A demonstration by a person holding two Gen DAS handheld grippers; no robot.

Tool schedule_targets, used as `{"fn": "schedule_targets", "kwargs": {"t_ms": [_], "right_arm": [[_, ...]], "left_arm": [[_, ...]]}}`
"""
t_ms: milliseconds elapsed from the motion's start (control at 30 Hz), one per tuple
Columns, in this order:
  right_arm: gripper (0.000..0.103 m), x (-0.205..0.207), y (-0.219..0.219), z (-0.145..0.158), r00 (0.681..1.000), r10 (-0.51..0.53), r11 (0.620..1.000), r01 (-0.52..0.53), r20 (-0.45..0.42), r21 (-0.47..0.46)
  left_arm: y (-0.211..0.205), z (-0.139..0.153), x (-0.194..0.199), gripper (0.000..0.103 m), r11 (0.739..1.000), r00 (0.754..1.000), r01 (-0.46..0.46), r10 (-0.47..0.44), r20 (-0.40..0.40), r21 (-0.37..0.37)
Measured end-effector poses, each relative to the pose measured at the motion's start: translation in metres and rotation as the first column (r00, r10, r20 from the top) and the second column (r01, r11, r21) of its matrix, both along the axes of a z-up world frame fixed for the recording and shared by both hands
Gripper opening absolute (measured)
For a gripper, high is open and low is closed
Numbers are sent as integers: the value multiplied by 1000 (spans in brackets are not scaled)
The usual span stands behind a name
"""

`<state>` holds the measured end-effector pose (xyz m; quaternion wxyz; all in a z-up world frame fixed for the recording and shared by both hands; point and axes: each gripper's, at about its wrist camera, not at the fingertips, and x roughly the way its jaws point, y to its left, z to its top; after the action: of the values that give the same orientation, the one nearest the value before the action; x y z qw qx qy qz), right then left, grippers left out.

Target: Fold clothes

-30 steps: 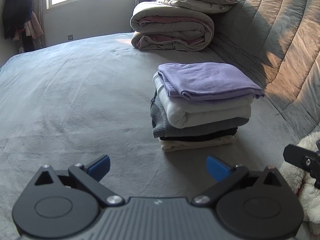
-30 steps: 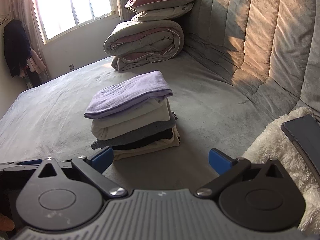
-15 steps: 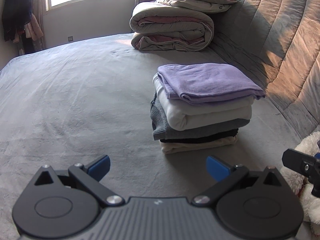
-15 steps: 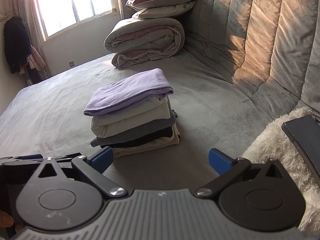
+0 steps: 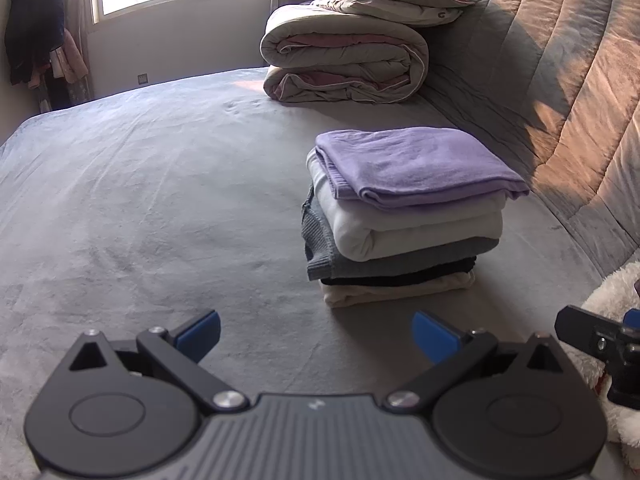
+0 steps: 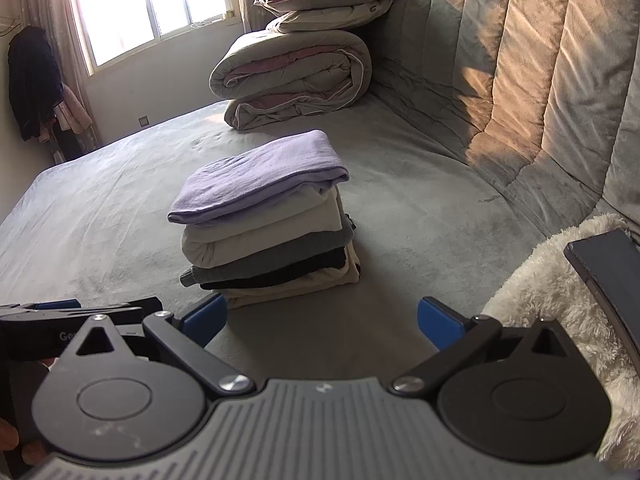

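A stack of several folded clothes (image 5: 404, 216) (image 6: 268, 220) stands on the grey bed, with a purple garment (image 5: 416, 164) (image 6: 256, 176) on top, then white, grey, black and cream pieces. My left gripper (image 5: 316, 330) is open and empty, short of the stack and a little to its left. My right gripper (image 6: 320, 320) is also open and empty, close in front of the stack's near edge. Part of the right gripper (image 5: 600, 340) shows at the right edge of the left wrist view, and part of the left gripper (image 6: 60, 312) at the left edge of the right wrist view.
A rolled duvet (image 5: 344, 64) (image 6: 292, 76) with two pillows on top lies at the bed's far end, against the quilted headboard (image 5: 560, 80) (image 6: 540, 60). A white fluffy throw (image 6: 560, 300) (image 5: 612, 292) with a dark flat device (image 6: 612, 276) lies at the right. Dark clothes (image 6: 32, 84) hang by the window.
Both views have shifted slightly; the stack sits a touch lower and nearer in the right wrist view. Both grippers stay open and empty, and the stack has not moved.
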<state>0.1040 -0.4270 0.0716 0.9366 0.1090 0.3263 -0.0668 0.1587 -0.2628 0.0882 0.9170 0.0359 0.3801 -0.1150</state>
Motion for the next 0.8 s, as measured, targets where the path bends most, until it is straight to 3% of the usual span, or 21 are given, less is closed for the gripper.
{"fn": "schedule_targets", "kwargs": {"t_ms": [800], "right_arm": [[103,0,0,-1,1000,0,1000,0,-19,-13]], "left_arm": [[-5,4,-5,102,1000,1000,1,-1,2,12]]}}
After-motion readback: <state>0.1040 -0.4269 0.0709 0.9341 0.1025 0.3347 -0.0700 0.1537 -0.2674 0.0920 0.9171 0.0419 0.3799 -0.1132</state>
